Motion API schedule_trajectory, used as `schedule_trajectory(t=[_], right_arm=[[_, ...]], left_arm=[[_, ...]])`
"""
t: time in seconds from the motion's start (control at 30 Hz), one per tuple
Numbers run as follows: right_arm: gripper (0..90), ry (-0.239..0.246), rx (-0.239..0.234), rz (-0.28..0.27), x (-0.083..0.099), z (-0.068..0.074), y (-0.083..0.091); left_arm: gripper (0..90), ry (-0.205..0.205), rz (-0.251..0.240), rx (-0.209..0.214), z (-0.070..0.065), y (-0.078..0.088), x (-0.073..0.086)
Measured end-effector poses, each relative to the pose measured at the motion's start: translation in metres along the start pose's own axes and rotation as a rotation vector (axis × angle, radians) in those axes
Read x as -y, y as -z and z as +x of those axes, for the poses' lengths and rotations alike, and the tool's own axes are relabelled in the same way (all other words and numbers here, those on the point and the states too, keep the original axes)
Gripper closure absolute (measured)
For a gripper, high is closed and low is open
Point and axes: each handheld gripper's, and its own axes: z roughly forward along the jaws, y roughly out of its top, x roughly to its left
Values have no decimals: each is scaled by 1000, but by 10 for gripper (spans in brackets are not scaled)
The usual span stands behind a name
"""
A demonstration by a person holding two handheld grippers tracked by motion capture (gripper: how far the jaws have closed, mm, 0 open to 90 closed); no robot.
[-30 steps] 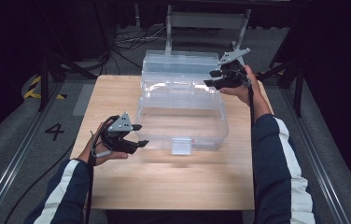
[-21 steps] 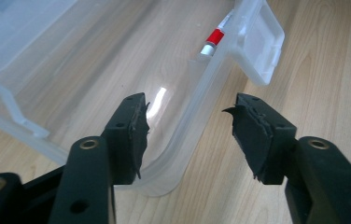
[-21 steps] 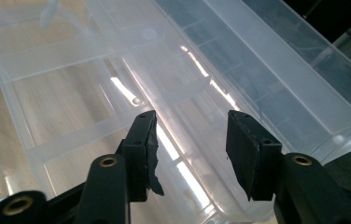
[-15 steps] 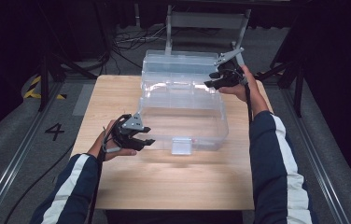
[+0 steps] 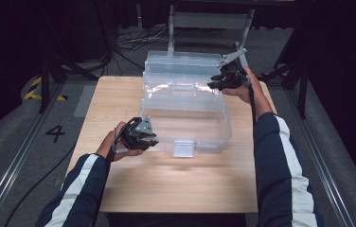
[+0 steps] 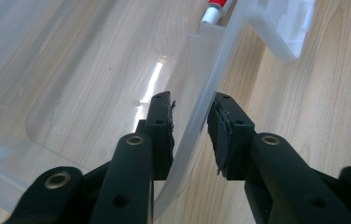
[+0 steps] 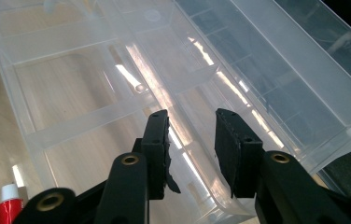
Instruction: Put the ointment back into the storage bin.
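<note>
Clear plastic box point(image 5: 185, 111) rim between both closing tongs.

The storage box point(image 5: 185, 111) is clear plastic, smooth and glossy, with streaks of glare on its walls and dividers. Its front latch point(image 5: 183, 148) looks like milkier, frosted plastic. The tabletop point(image 5: 176, 184) is pale wood with a fine grain and a soft satin sheen. Each hand-held gripper, left point(image 6: 190, 130) and right point(image 7: 191, 140), has matt black plastic jaws with brass-coloured rivets and rough, worn pads. The floor point(image 5: 20, 137) is grey carpet.
</note>
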Motion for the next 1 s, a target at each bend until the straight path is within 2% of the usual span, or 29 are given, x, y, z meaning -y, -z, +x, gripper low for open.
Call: schedule_trajectory(t=[0.17, 0.23, 0.37, 0.4, 0.47, 0.53, 0.63, 0.8, 0.87, 0.93, 1.0], right_arm=[[692, 35, -3, 31, -3, 2, 1], [703, 74, 6, 60, -6, 4, 2], [720, 99, 12, 78, -8, 6, 3], [739, 117, 2, 99, -11, 6, 3], [748, 125, -2, 109, -13, 7, 3], [769, 154, -15, 131, -17, 8, 3], [787, 187, -27, 175, -23, 10, 3], [809, 225, -34, 252, -33, 13, 1], [818, 248, -28, 296, -38, 15, -1], [824, 296, -12, 335, -44, 19, -3], [829, 313, -3, 361, -47, 22, -4]], left_arm=[[711, -24, 23, 3, -2, -4, -3], [723, -33, 26, 12, -1, -4, -4], [740, -33, 24, 32, 1, -5, -4], [740, -21, 24, 46, 1, -6, -4], [740, -23, 24, 49, 1, -6, -5], [740, -18, 22, 49, 0, -6, -5], [743, -18, 20, 51, 0, -7, -5], [737, 8, 15, 67, 0, -9, -5], [738, 5, 16, 65, 0, -9, -5], [738, 8, 16, 65, 0, -9, -5], [738, 2, 17, 59, -1, -9, -5]])
